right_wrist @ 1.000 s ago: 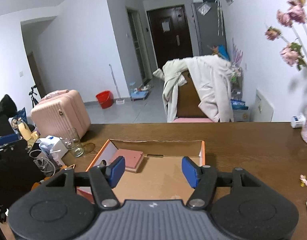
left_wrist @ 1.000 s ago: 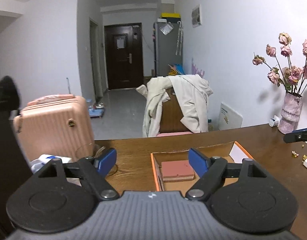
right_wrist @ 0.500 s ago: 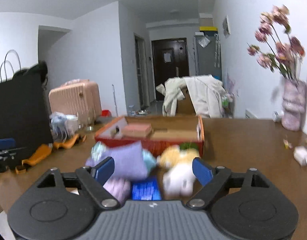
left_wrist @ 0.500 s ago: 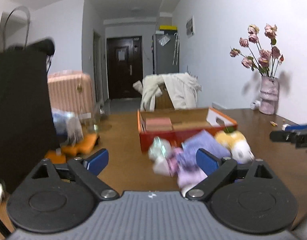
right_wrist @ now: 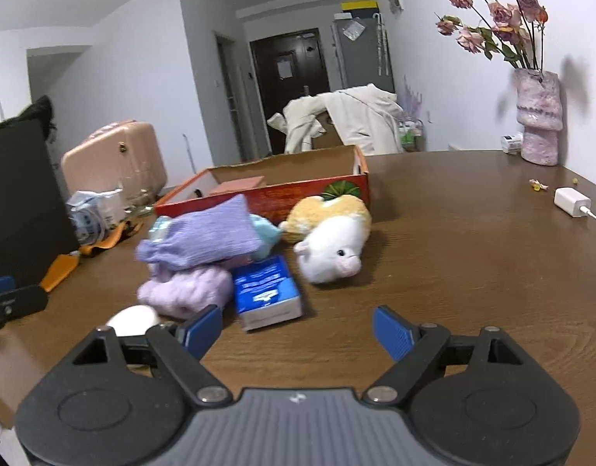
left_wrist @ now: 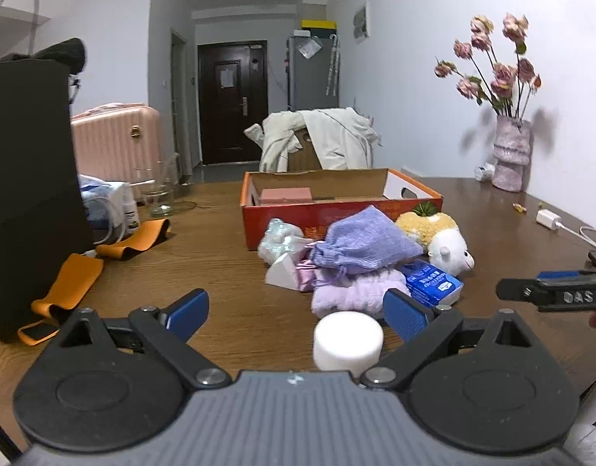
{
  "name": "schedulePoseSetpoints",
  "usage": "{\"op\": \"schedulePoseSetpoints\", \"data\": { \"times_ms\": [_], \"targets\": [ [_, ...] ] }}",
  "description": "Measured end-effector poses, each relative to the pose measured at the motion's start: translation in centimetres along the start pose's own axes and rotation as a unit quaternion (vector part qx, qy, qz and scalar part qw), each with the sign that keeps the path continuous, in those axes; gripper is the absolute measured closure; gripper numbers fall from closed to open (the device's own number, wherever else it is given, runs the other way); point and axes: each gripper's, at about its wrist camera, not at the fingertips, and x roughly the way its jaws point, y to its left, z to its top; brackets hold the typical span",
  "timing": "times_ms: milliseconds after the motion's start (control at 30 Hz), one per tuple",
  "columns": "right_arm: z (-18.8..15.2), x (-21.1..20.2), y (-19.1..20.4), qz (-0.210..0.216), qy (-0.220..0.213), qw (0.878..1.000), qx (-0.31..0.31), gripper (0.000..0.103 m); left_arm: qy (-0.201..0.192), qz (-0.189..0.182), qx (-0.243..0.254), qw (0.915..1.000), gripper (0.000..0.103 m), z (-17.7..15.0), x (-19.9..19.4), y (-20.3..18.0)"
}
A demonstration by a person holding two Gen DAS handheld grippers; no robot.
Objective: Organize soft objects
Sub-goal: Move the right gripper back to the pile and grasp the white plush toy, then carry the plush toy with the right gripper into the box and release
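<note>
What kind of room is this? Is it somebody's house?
Most likely a home, a living or dining room. A wooden table holds a soft toy and a vase of flowers, a coat hangs over a chair, and a pink suitcase stands near the hallway to a front door.

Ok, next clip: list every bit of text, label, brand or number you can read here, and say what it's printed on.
"DAS": white letters on the black body of the right tool, seen from the left wrist camera.
Blue tissue packet: white print, too blurred to read.
Red cardboard box, front wall: faint markings, unreadable.
Small white bottle by the glass: label too small.
Paper on the dark door: illegible.
</note>
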Motion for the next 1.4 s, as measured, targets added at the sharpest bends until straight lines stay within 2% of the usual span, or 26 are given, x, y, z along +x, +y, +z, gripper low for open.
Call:
{"op": "schedulePoseSetpoints", "data": {
  "times_ms": [167,367,433,500,633,833,900,1000,1067,1100,1133,1233,1267,1300,1333,1367,1400],
  "targets": [
    [2.3,4.7,-1.0,-0.019,0.009,1.0,0.004,0.019,0.005,-0.014,0.004,0.9999,0.005,1.3,2.5,-1.1],
    [4.9,12.3,-1.7,-0.04,0.046,0.998,0.002,0.022,0.011,-0.017,0.01,0.9997,0.005,3.0,6.1,-2.6],
    [5.4,13.9,-1.8,-0.046,0.054,0.997,0.0,0.032,0.013,-0.019,0.013,0.9996,0.005,3.4,6.9,-3.1],
    [5.3,14.7,-2.2,-0.045,0.067,0.997,0.002,0.049,0.014,-0.024,0.015,0.9995,0.005,3.7,7.5,-3.7],
    [4.5,12.1,-3.8,-0.038,0.057,0.998,0.005,0.05,0.014,-0.049,0.02,0.9985,0.005,4.0,7.6,-4.9],
    [0.5,5.1,-6.8,-0.018,0.072,0.997,-0.005,0.05,0.041,-0.132,0.048,0.9892,0.005,1.9,6.5,-8.3],
    [-0.8,2.8,-6.7,0.014,0.08,0.997,-0.018,0.05,0.051,-0.147,0.051,0.9866,0.005,1.0,6.3,-9.3],
    [-2.0,1.1,-6.9,0.082,0.09,0.992,-0.026,0.05,0.065,-0.171,0.024,0.9829,0.006,-0.2,6.4,-10.2],
    [-2.5,0.5,-6.9,0.105,0.091,0.99,-0.04,0.05,0.072,-0.185,0.0,0.9802,0.012,-0.7,6.6,-10.5],
    [-2.6,0.4,-7.0,0.113,0.091,0.988,-0.043,0.05,0.073,-0.189,-0.008,0.9792,0.02,-0.9,6.8,-10.8],
    [-2.6,0.2,-6.8,0.12,0.093,0.987,-0.048,0.05,0.076,-0.19,-0.012,0.9787,0.027,-1.1,7.0,-11.1],
    [-2.8,-0.4,-6.2,0.144,0.098,0.982,-0.067,0.05,0.099,-0.184,-0.025,0.9776,0.04,-1.6,8.1,-11.7],
    [-2.9,-0.6,-6.0,0.148,0.098,0.981,-0.075,0.05,0.104,-0.186,-0.029,0.9767,0.041,-1.7,8.3,-11.7],
    [-2.8,-0.7,-5.7,0.144,0.095,0.981,-0.085,0.049,0.104,-0.19,-0.034,0.9756,0.048,-1.9,8.4,-11.6],
    [-2.9,-0.9,-5.5,0.142,0.092,0.981,-0.091,0.046,0.105,-0.196,-0.036,0.9743,0.059,-2.0,8.4,-11.6],
    [-2.9,-0.9,-5.5,0.14,0.087,0.982,-0.093,0.045,0.107,-0.199,-0.035,0.9735,0.06,-2.1,8.4,-11.6],
    [-2.8,-0.9,-5.4,0.138,0.08,0.983,-0.089,0.039,0.106,-0.196,-0.034,0.9742,0.061,-2.2,8.3,-11.6]
  ]
}}
